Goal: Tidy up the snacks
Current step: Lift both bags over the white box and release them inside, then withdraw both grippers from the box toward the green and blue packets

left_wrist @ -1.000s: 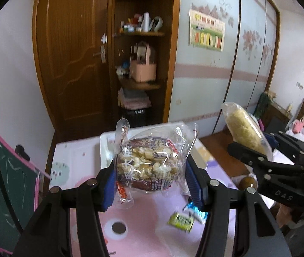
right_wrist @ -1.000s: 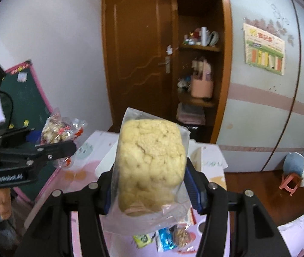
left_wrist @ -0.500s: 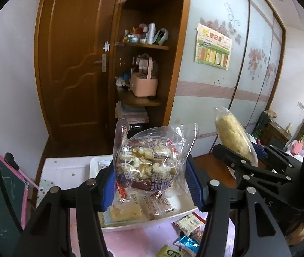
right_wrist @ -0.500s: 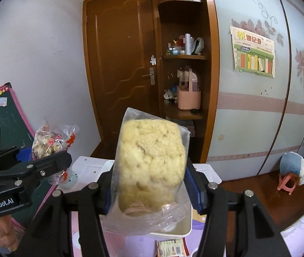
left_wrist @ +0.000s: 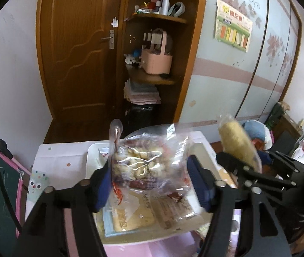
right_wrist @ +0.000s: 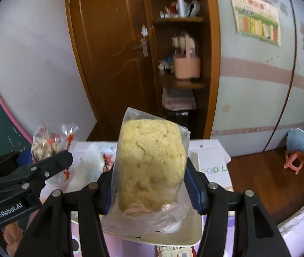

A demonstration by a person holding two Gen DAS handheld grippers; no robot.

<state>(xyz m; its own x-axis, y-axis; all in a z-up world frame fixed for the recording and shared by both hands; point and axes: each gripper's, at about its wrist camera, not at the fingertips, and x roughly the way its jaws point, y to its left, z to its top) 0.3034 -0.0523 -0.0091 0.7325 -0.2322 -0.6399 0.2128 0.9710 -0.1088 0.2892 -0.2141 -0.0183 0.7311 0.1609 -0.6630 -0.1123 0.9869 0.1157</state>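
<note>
**Both snacks brought over the tray; left claw letting go**

A second ago both claws hung further back, the tray only partly in view; now both have dropped forward and sit right over the white tray (left_wrist: 92, 156) on the bench (left_wrist: 60, 156).

The left claw (left_wrist: 149, 182) is opening: its right pad has come clear of the popcorn bag (left_wrist: 143, 165), which still leans against the left pad and hangs between the jaws, blurred, above packets already lying in the tray. I judge this to be the drop itself.

The right claw (right_wrist: 149, 184) is clenched on the yellow cake bag (right_wrist: 152, 162), upright, pads pressing both sides, above the tray's near edge (right_wrist: 186, 237).

So one snack is about stowed, and the cake likely follows. More packets (left_wrist: 203, 229) remain on the bench beside the tray.
</note>
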